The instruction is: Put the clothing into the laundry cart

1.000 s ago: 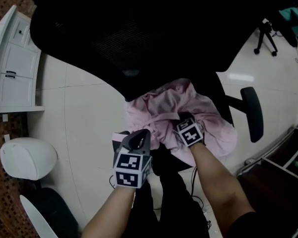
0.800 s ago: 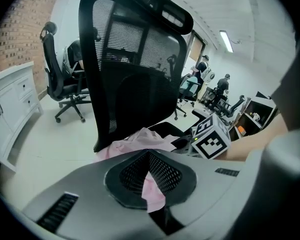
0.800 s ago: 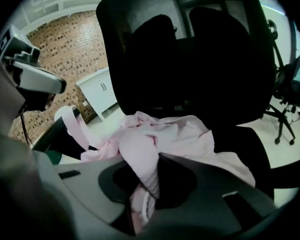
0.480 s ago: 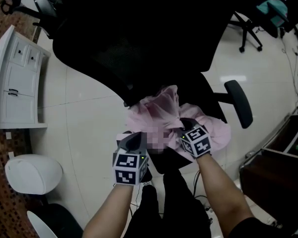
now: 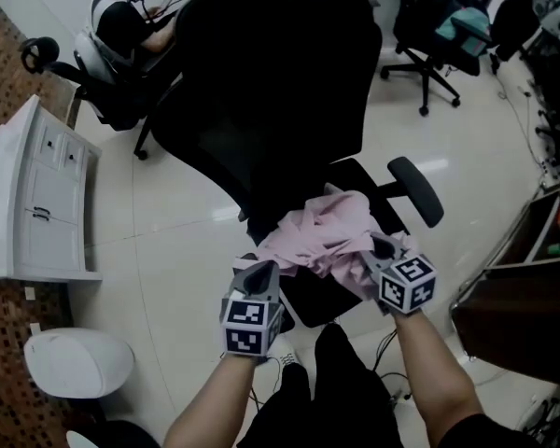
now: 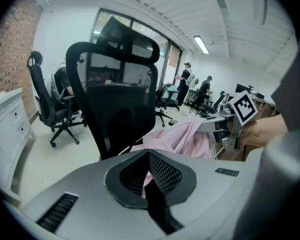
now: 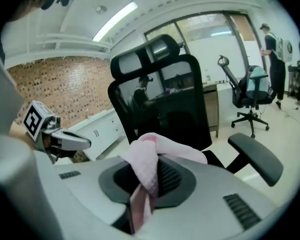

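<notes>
A pink garment [image 5: 329, 241] hangs bunched above the seat of a black office chair [image 5: 271, 91], stretched between my two grippers. My left gripper [image 5: 261, 271] is at the garment's left edge, and the left gripper view shows its jaws shut with a sliver of pink cloth [image 6: 147, 185] pinched between them. My right gripper [image 5: 379, 246] is shut on a thick fold of the garment [image 7: 142, 166] at its right side. No laundry cart is in any view.
The chair's armrest [image 5: 415, 189] sticks out to the right. A white cabinet [image 5: 37, 203] and a white rounded object [image 5: 75, 362] stand at the left, dark wooden furniture [image 5: 532, 297] at the right. A seated person [image 5: 121, 21] and more chairs [image 5: 439, 35] are at the back.
Both grippers have risen with the pink garment, which now hangs more gathered above the seat. The right gripper has shifted to the right, and the head view has tilted up.
</notes>
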Motion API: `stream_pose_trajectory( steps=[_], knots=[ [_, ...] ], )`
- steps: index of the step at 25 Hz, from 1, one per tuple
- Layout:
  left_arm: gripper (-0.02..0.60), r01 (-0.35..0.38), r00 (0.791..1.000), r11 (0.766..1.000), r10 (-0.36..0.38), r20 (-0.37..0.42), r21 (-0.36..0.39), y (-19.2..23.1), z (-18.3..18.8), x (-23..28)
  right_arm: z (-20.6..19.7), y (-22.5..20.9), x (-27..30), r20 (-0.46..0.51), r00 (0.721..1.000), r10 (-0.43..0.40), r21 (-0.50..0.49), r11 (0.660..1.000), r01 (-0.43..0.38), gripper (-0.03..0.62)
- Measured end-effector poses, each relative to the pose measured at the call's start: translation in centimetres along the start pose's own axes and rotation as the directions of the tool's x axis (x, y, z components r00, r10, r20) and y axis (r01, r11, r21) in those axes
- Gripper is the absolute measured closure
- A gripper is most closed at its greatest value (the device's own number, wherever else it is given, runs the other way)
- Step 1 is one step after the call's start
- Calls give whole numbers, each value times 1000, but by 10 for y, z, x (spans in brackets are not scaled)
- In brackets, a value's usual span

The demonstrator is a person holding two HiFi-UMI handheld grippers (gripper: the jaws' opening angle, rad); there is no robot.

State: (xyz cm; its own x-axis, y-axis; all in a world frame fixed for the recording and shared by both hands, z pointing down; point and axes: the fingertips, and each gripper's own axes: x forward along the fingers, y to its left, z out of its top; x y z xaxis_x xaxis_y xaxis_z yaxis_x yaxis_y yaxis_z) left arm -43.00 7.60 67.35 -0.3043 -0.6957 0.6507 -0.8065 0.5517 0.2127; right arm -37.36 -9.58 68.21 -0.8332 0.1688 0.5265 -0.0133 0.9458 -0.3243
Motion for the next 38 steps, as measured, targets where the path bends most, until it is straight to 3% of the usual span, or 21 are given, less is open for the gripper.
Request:
stream_pose_trajectory(
  steps=[4,8,13,18,23,29,34,38],
  knots=[
    [583,44,998,995,-48,45,91,-28,26,-22,39,0,-68,147,987,-68,65,996,59,534],
    [583,85,989,982,-104,108,170,-59,67,-49,85,10,-138,283,950,-128,68,991,113,534],
    [583,156,958,940,-219,185,304,-122,127,-85,128,27,-239,394,895,-209,75,978,196,534],
    [583,230,911,874,-348,221,428,-212,170,-105,152,19,-360,493,814,-306,131,952,278,534],
    [583,291,862,826,-445,242,483,-258,195,-134,176,47,-460,595,703,-388,160,915,370,534],
    [583,365,786,710,-581,209,602,-433,198,-146,141,2,-635,642,582,-498,256,856,450,534],
    [583,421,721,622,-671,173,661,-481,212,-146,138,5,-672,623,525,-580,303,797,522,534],
    [583,454,669,562,-727,152,691,-586,201,-150,107,-16,-761,631,472,-616,323,761,562,534]
  ],
)
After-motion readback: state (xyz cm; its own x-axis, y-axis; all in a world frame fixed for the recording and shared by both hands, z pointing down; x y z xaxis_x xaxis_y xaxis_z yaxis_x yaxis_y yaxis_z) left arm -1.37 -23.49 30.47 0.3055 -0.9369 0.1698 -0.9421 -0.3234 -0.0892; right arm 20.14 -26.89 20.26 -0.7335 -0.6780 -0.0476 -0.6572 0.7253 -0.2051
